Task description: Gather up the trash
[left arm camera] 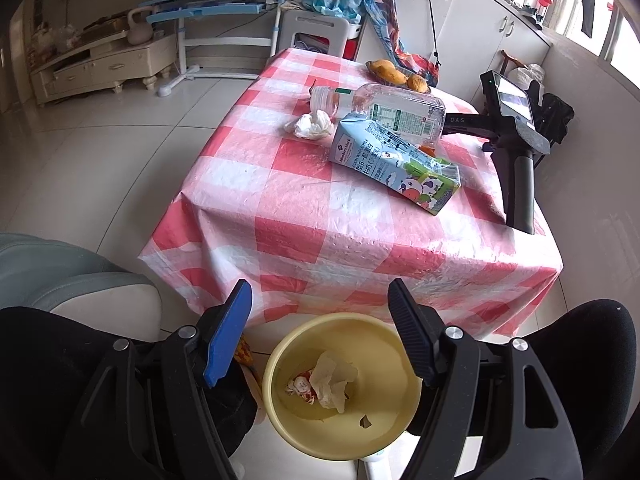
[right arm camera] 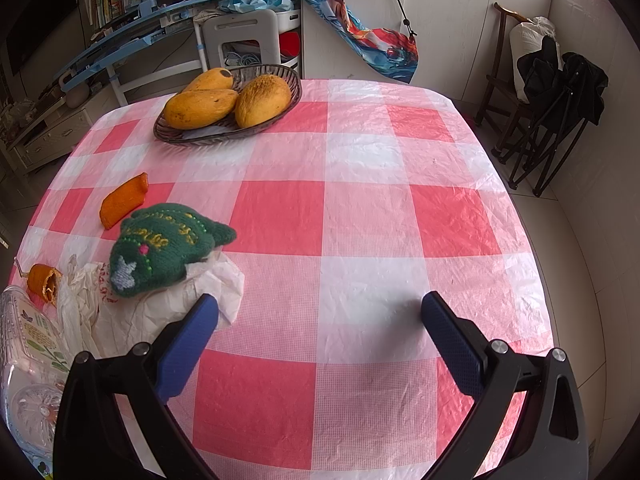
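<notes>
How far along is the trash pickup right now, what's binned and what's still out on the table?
Done: crumpled paper and a wrapper lie in the yellow bin. In hand: nothing; the left hand-held gripper is open above the bin and the right hand-held gripper is open over the tablecloth. Left: milk carton, plastic bottle, tissue wad, orange peels, plastic bag.

Your left gripper (left arm camera: 320, 312) hangs over the round yellow plastic bin (left arm camera: 280, 364) on the floor, jaws wide apart, nothing between them. Bin holds crumpled tissue (left arm camera: 332, 380) and a red-white wrapper (left arm camera: 299, 385). On the red-and-white checked tablecloth (left arm camera: 304, 216): blue milk carton (left arm camera: 394, 164) lying flat, clear plastic bottle (left arm camera: 380, 110) touching it behind, white tissue wad (left arm camera: 314, 124) beside them.
</notes>
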Tool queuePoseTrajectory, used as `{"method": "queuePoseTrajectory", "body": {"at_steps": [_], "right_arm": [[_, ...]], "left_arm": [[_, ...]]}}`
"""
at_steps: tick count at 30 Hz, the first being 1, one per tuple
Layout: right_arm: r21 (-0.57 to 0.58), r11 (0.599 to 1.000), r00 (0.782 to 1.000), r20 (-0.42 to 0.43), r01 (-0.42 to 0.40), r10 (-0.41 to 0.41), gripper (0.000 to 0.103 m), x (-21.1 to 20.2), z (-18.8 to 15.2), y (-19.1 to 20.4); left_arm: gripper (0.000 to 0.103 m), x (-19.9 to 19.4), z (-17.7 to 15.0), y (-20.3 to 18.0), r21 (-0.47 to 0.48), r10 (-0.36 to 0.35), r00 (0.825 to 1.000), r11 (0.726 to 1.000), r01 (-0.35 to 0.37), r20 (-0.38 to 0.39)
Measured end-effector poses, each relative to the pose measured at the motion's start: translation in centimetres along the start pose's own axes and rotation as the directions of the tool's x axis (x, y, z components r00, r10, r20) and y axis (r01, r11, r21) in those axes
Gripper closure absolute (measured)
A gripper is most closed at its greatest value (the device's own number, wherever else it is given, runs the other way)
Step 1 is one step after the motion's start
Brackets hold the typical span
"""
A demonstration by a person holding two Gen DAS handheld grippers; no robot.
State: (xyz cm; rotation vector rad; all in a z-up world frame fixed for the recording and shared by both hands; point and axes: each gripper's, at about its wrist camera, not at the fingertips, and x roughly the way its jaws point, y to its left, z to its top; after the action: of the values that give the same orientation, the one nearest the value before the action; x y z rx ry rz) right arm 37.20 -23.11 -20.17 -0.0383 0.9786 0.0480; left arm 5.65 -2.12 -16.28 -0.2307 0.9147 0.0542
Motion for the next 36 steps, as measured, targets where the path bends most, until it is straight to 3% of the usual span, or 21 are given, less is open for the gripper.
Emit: {"method": "queuePoseTrajectory", "body": {"at_steps": [19, 26, 36], "right_arm": [[0.0, 1.0, 1.0, 0.0, 0.0, 0.0, 0.006, 0.0, -0.01, -0.01], [0.0, 1.0, 1.0, 0.0, 0.0, 0.0, 0.006, -0.06, -0.09, -0.01], [0.0, 1.0, 1.0, 0.0, 0.0, 0.0, 0.006, -0.03, -0.06, 0.01]], "left_arm": [[0.031, -0.43, 0.02, 0.68, -0.045, 0.004, 1.0, 0.999, -0.003, 0.016], [0.031, 0.06, -0.18, -0.1, -0.003, 0.039, 0.999, 0.999, -0.039, 0.021], [0.03, 0.05, 0.13, 0.26, -0.022, 0.02, 0.999, 1.0, -0.019, 0.036]]}}
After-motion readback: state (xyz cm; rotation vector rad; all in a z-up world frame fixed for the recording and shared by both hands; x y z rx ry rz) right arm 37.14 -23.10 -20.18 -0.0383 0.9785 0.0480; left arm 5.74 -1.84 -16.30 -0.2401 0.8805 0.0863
